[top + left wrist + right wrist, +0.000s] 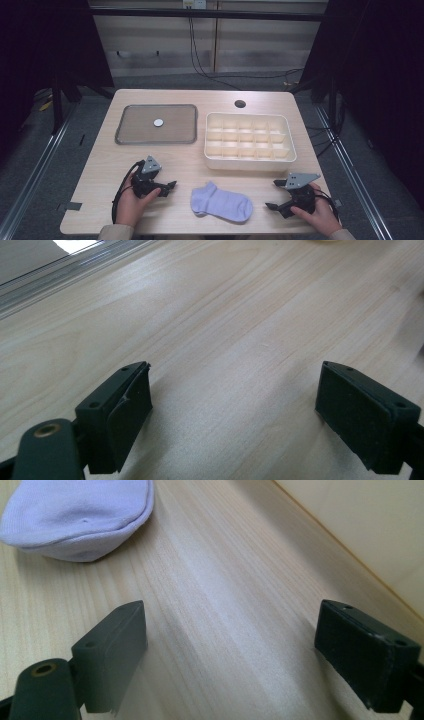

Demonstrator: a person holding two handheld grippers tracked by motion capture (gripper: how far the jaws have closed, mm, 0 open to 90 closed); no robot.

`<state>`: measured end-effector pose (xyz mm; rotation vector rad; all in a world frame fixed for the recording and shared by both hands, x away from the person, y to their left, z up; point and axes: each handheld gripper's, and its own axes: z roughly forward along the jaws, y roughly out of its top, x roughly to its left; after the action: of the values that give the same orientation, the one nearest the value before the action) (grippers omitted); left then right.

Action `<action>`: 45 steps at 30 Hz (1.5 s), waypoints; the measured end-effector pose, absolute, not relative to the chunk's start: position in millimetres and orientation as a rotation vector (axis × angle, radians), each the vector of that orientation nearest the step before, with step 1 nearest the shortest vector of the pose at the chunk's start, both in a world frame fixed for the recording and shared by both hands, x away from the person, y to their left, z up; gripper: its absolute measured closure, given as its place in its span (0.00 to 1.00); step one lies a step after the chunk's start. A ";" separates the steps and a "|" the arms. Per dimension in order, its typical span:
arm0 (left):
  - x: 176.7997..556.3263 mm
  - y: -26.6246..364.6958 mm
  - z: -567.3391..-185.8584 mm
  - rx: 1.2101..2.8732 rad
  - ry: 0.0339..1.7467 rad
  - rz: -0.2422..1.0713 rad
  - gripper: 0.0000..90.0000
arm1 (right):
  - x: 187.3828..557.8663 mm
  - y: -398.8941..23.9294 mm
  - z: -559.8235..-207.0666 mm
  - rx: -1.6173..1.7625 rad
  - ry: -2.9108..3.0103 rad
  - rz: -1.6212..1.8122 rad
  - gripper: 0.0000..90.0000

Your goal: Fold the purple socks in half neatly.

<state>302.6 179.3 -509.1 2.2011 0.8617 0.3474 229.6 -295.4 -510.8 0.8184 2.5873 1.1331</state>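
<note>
Resting on a pale wooden table, two black hand-held grippers flank a small lavender knitted sock that lies flat near the table's front edge. At the left, the left gripper sits in the person's left hand, a grey three-cornered plate on top, its jaws spread wide and pointing toward the sock, which lies just to its right with a strip of bare wood between them. In the left gripper view both dark pads stand far apart over bare woodgrain, nothing between them. Beyond this gripper, farther up the table, lies a flat grey rectangular tray with a small round silver disc at its middle. Past the sock, the right gripper is held in the person's right hand, jaws likewise wide apart and aimed at the sock's toe end, near but not touching. In the right gripper view the sock's rounded end lies ahead and to the left of the empty jaws. Beyond the right gripper stands a cream plastic organiser box divided into many small compartments.
</note>
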 end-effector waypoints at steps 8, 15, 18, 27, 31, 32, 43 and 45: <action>302.9 179.4 -509.0 2.203 0.860 0.347 0.15 | 229.1 -295.0 -510.7 0.832 2.579 1.126 0.14; 302.9 179.2 -509.0 2.202 0.861 0.346 0.15 | 228.1 -294.3 -510.7 0.847 2.570 1.122 0.14; 302.8 179.1 -509.0 2.201 0.863 0.347 0.15 | 227.2 -294.0 -510.5 0.857 2.563 1.121 0.15; 301.8 177.3 -508.7 2.196 0.886 0.360 0.15 | 226.8 -293.0 -504.7 0.878 2.601 1.123 0.31; 301.6 175.5 -507.9 2.197 0.906 0.354 0.15 | 223.8 -287.5 -501.3 0.846 2.638 1.118 0.43; 301.6 175.2 -507.5 2.199 0.907 0.349 0.16 | 223.1 -285.7 -500.6 0.832 2.644 1.112 0.46; 299.7 171.8 -503.2 2.217 0.917 0.343 0.21 | 218.6 -276.9 -491.6 0.811 2.663 1.139 0.73; 298.9 170.8 -500.0 2.210 0.907 0.349 0.22 | 217.3 -275.0 -490.4 0.814 2.671 1.137 0.79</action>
<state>298.9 170.8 -500.0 2.2100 0.9074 0.3491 217.3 -275.0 -490.4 0.8135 2.6708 1.1365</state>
